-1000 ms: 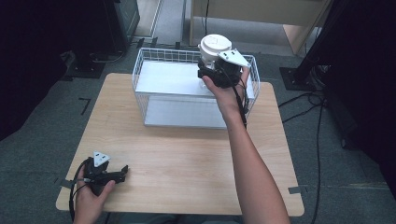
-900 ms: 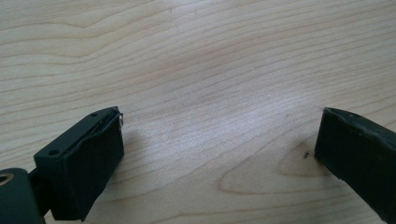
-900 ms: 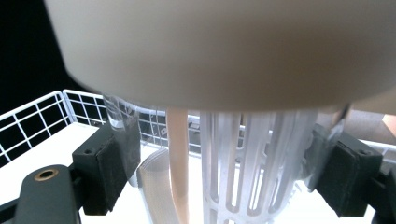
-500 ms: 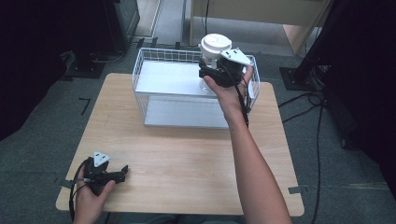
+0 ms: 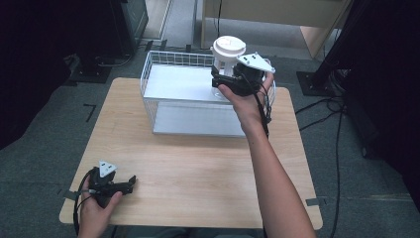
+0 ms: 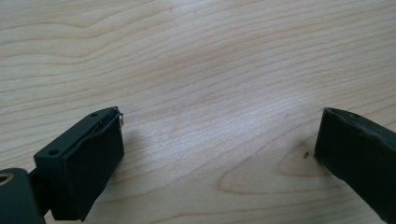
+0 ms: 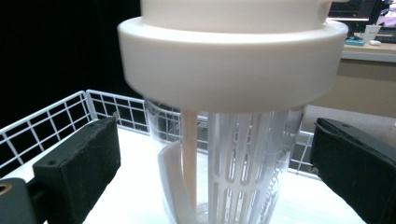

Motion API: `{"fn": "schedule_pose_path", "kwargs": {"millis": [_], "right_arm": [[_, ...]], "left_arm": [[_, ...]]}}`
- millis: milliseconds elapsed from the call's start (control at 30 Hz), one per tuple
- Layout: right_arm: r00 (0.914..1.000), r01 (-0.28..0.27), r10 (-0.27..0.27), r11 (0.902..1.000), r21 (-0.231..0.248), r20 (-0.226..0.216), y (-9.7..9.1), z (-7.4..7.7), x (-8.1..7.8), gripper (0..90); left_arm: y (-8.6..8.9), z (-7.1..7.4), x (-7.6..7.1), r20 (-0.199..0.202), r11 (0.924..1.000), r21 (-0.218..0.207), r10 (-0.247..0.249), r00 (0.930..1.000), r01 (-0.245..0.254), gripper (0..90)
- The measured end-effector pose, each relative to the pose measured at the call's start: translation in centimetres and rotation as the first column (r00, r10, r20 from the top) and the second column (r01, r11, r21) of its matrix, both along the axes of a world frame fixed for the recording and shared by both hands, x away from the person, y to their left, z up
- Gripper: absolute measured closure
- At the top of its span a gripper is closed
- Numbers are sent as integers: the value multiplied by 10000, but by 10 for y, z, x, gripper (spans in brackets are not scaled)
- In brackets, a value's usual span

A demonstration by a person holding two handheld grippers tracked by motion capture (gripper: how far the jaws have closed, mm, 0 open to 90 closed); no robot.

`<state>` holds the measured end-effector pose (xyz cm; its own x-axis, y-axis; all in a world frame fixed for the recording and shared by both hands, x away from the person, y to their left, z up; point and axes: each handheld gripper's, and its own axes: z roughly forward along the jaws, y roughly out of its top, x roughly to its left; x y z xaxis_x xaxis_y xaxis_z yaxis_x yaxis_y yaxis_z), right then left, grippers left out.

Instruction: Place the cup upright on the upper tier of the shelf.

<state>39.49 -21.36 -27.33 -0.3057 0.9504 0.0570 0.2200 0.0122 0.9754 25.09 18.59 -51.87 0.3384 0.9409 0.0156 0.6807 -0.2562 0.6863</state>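
Observation:
A clear plastic jar [image 5: 225, 67] with a broad white lid and a slotted white insert stands in the far right corner of the white wire basket [image 5: 148, 79]. My right gripper [image 5: 221, 79] is level with the jar's body. Its jaws have just been opening. In the right gripper view the jar [image 7: 233, 70] stands between the jaws of the right gripper [image 7: 215, 140], with a gap on each side. My left gripper [image 5: 130, 181] rests open on the wooden table [image 5: 208, 168] near the front left corner. In the left gripper view, bare wood lies between the jaws of the left gripper [image 6: 219, 130].
The basket has a white floor and sits at the back middle of the table. Cables and dark equipment stands [image 5: 322, 79] lie on the grey carpet around the table. A pale wooden cabinet [image 5: 277, 15] stands behind the basket.
The right gripper's jaws have spread off the jar, and the hand has shifted slightly right. The jar stays in the same spot. The left hand has not moved.

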Motion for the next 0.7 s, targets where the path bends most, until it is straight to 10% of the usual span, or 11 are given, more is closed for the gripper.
{"fn": "schedule_pose_path", "kwargs": {"millis": [700], "right_arm": [[9997, -208, 215, 9985, -503, 122, -16, -19, -39, 21]], "left_arm": [[0, 0, 0, 3, 10000, 2, 2, 10000, -2, 16]]}}
